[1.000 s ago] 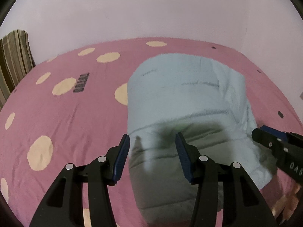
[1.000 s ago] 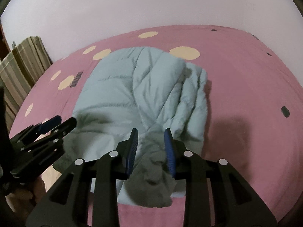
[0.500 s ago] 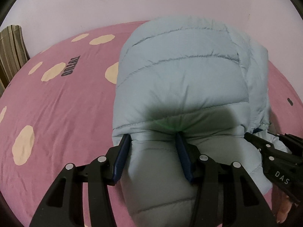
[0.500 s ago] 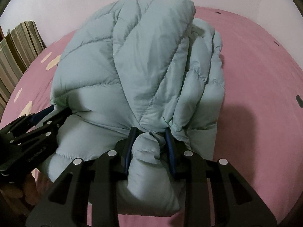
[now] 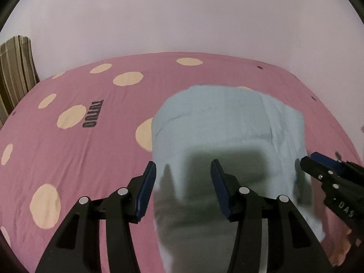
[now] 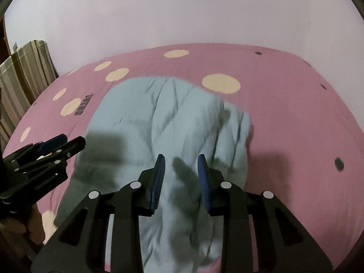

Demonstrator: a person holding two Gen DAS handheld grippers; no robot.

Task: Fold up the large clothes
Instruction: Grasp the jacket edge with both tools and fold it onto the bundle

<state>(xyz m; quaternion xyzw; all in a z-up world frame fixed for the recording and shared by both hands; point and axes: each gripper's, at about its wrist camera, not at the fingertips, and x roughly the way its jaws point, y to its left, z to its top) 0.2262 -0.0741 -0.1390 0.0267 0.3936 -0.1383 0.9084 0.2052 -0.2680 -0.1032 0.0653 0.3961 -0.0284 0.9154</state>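
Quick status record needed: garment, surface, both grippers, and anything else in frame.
garment: light blue puffer jacket, folded into a bundle, lying on the bed, image blurred
surface: pink bedsheet with cream dots
left gripper: open, above the jacket's near end, holding nothing
right gripper: open, above the jacket's near end, holding nothing
background: plain wall; striped fabric at the left edge

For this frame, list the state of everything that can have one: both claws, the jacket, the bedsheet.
left claw: open, holding nothing, above the jacket's near end
right claw: open, holding nothing, above the jacket
light blue puffer jacket: folded into a bundle, lying on the bed, blurred
pink spotted bedsheet: spread flat, lightly wrinkled
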